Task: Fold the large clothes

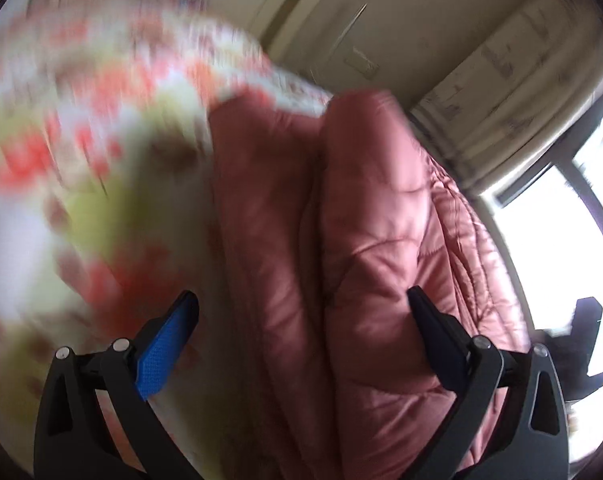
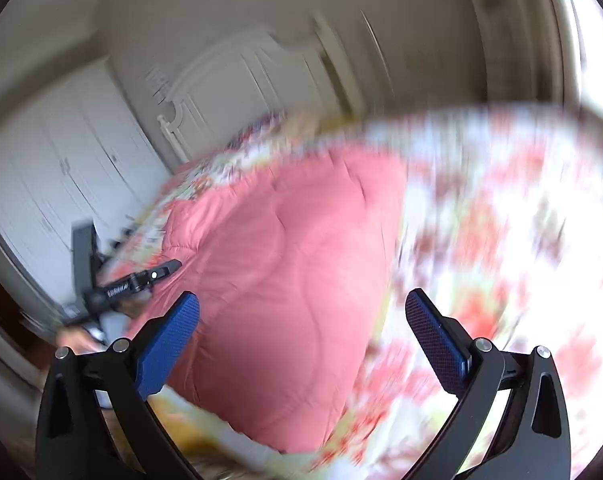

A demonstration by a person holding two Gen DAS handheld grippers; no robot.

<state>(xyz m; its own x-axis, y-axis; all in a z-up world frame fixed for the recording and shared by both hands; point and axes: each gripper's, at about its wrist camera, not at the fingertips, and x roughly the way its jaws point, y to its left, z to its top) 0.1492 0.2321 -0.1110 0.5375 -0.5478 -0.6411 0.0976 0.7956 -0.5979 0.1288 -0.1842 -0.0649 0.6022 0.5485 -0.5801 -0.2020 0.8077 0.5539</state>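
A pink quilted coat lies folded lengthwise on a floral bedspread. In the left wrist view its thick fold runs between the wide-apart fingers of my left gripper, which stands open over it. In the right wrist view the same coat spreads flat below my right gripper, whose blue pads are far apart and touch nothing. My left gripper shows there at the coat's left edge, seen from the side. Both views are blurred by motion.
The bedspread covers the bed around the coat. White wardrobe doors and a white headboard stand behind. A bright window with a pale curtain is at the right, with a dark shape below it.
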